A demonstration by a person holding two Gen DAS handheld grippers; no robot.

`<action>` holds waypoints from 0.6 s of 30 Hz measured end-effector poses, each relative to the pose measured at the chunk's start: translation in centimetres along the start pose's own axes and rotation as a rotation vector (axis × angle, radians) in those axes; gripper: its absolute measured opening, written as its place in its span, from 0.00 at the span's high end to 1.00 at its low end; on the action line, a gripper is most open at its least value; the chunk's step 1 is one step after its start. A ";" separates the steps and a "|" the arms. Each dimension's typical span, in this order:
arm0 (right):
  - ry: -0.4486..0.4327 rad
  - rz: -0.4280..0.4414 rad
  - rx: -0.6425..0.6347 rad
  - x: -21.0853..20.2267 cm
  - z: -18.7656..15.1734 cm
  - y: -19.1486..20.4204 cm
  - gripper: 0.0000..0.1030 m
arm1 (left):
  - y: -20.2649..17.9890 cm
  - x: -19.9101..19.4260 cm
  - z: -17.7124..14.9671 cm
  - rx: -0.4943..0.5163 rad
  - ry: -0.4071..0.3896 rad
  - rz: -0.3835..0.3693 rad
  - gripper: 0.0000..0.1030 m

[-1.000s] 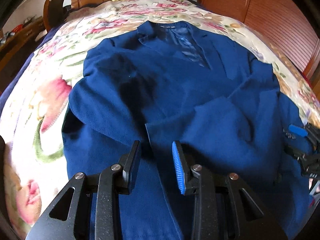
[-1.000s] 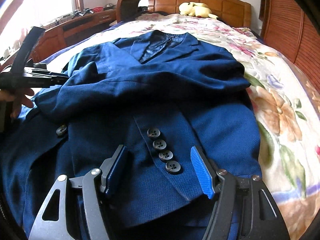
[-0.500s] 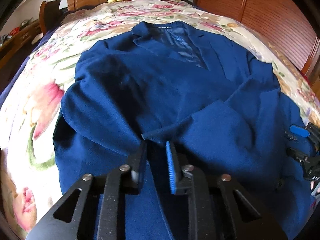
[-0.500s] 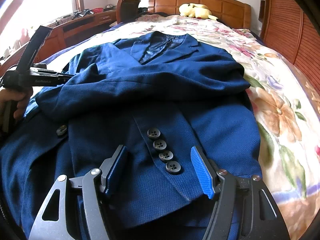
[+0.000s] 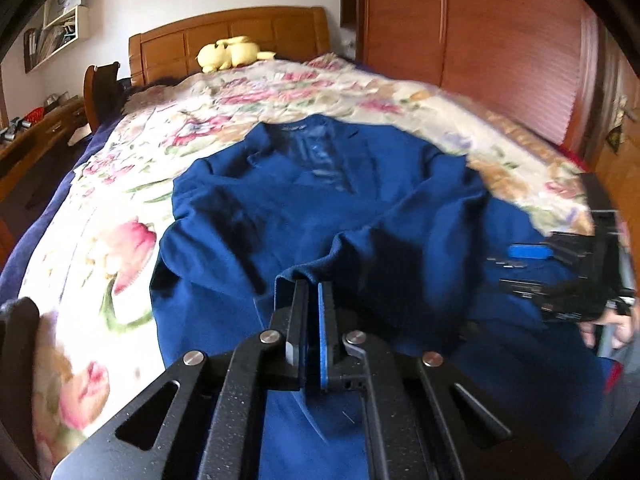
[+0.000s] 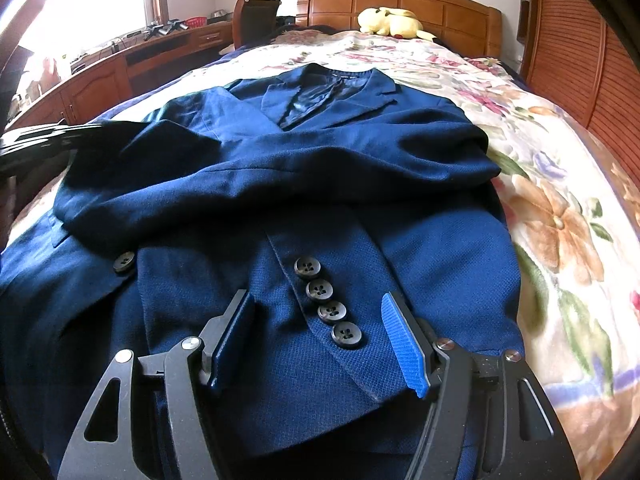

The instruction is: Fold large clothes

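A large navy blue jacket lies face up on the flowered bedspread, collar toward the headboard, sleeves folded across its front. My left gripper is shut on the cuff end of one sleeve and holds it lifted off the jacket. My right gripper is open, its fingers either side of the other sleeve's cuff with its row of dark buttons. The right gripper also shows at the right edge of the left wrist view. The left gripper shows at the left edge of the right wrist view.
A yellow plush toy lies by the wooden headboard. A wooden wardrobe runs along the bed's right side. A desk and a chair stand on the left.
My left gripper closed on the sleeve cuff and lifted it, and its view tilted up. My right gripper stayed open over the buttoned cuff.
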State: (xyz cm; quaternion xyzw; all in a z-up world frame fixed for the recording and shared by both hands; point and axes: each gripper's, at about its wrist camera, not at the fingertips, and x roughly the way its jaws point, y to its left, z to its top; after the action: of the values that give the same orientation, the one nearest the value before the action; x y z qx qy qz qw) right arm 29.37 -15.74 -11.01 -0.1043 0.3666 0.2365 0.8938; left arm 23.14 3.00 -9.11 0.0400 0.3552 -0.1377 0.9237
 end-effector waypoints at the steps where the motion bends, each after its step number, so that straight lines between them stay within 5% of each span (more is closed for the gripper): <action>1: -0.001 0.003 0.002 0.0 0.0 0.0 0.34 | -0.3 -1.0 -0.5 -0.016 -0.009 -0.019 0.96; 7: 0.001 0.010 0.049 -1.6 0.4 -1.2 0.34 | -2.9 -4.4 -3.1 -0.023 -0.041 -0.084 0.96; 14: -0.061 -0.085 0.034 -6.4 -0.3 -2.6 0.34 | -6.2 -7.1 -5.1 -0.015 -0.046 -0.173 0.96; 18: -0.074 -0.129 0.016 -8.3 -1.1 -2.9 0.34 | -7.9 -8.0 -5.6 0.026 -0.033 -0.151 0.96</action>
State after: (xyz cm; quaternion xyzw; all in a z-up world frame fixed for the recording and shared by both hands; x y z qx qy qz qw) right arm 24.98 -21.50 -5.90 -0.1118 0.3275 0.1793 0.9209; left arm 11.63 -1.85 -7.76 0.0230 0.3400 -0.2123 0.9159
